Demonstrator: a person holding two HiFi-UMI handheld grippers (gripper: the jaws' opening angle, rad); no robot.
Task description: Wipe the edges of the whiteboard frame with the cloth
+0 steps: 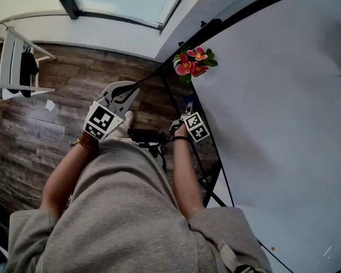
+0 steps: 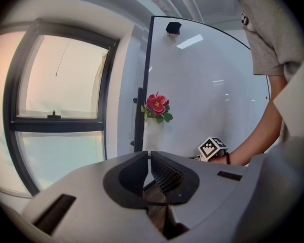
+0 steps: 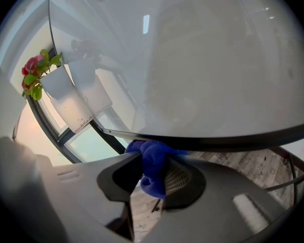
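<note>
While the right tongs pinch the blue cloth, partly hidden between them, the left tongs sit closed, empty.

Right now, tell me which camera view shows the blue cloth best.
The right gripper view: the blue cloth fills the middle, bunched in the jaws of the right gripper, right at the whiteboard frame. The head view and the left gripper view show that gripper's marker cube but no cloth.
</note>
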